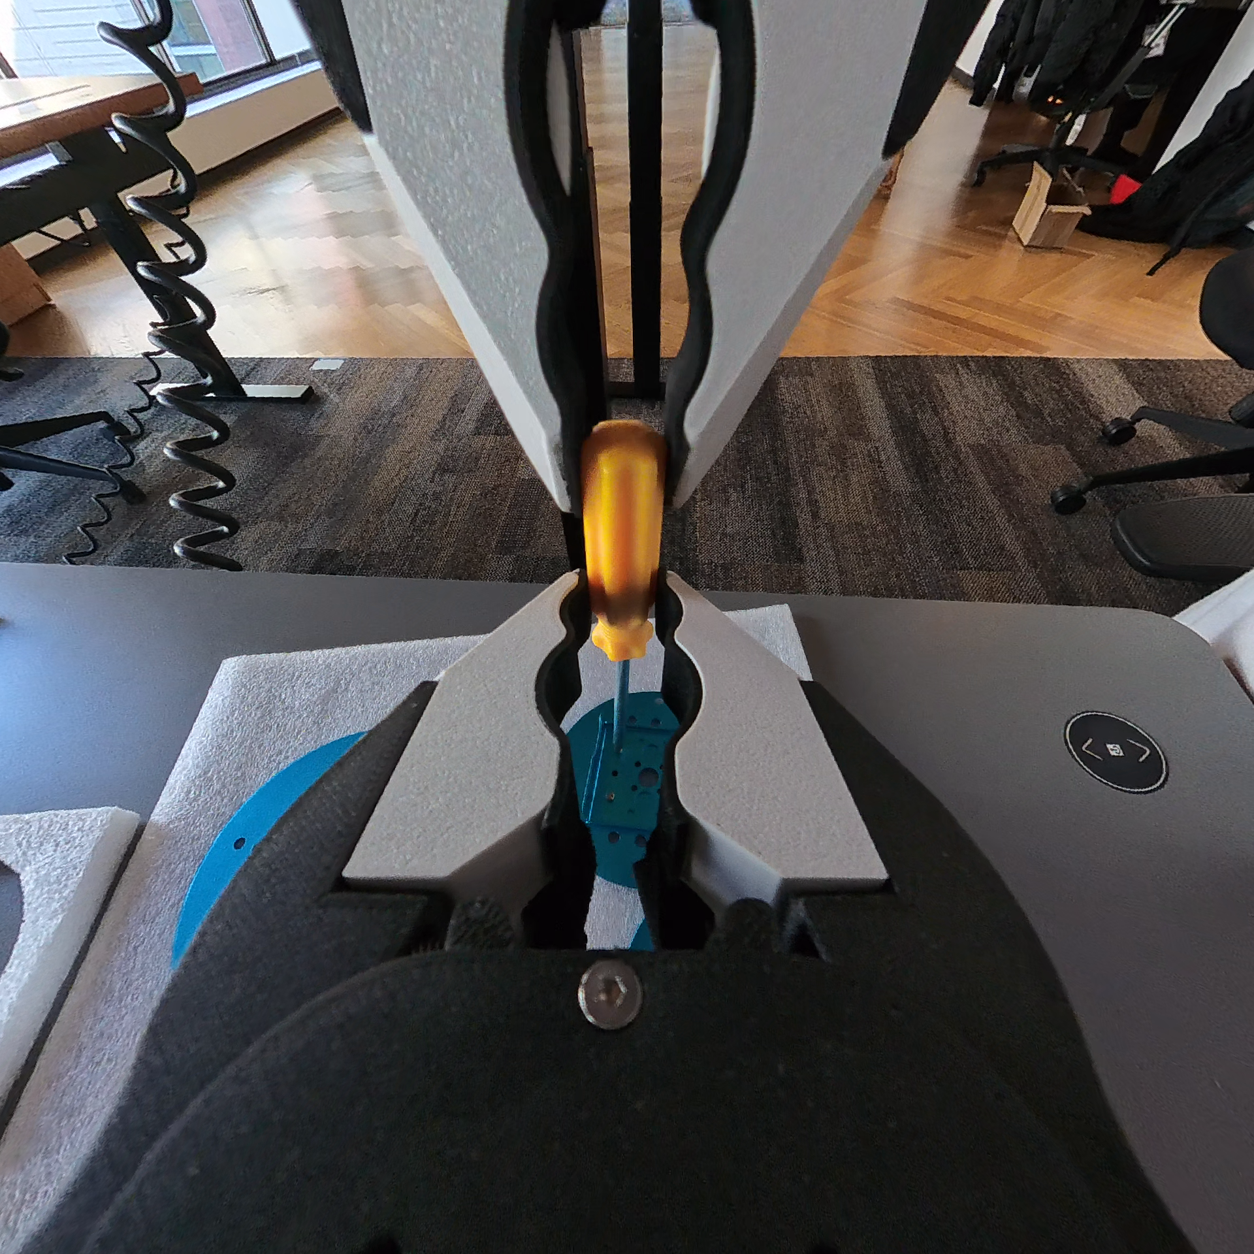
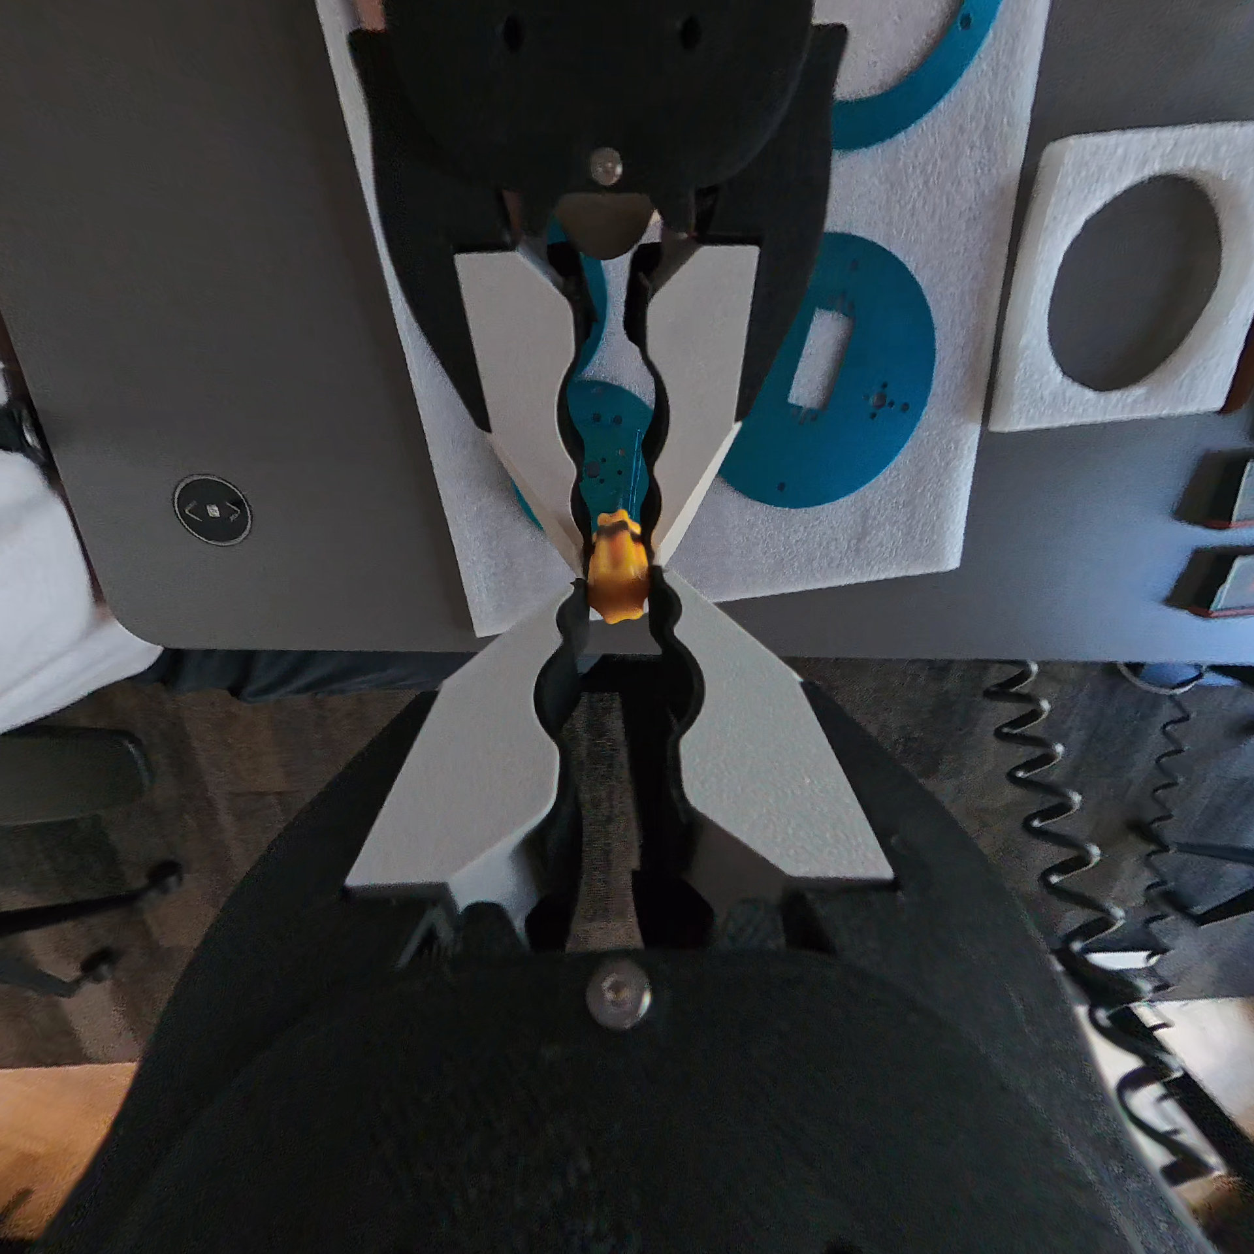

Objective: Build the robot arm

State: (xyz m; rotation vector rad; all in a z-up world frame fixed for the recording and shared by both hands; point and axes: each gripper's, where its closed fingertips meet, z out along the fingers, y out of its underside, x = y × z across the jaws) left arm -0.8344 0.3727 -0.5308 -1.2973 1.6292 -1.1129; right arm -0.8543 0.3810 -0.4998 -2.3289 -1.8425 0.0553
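While gripped by both grippers (image 1: 621, 583): screwdriver (image 1: 621, 529)

Two grippers meet tip to tip

The left gripper (image 1: 621, 583) reaches forward and level, the right gripper (image 2: 617, 590) points down from above; both sets of jaws are closed narrow.

- Left wrist view: we look forward along the left gripper (image 1: 619, 590), low over the grey table (image 1: 1018, 678), facing outward across its far edge toward carpet and wood floor.
- Right wrist view: we look steeply down along the right gripper (image 2: 616, 590) from beyond the table edge, close above it.
- Shared: both views, at close range, frame the orange-handled screwdriver (image 1: 621, 522) (image 2: 616, 573), the blue perforated bracket (image 1: 628, 773) (image 2: 607, 448), white foam sheet (image 1: 271, 712) (image 2: 882, 516) and the opposing gripper.
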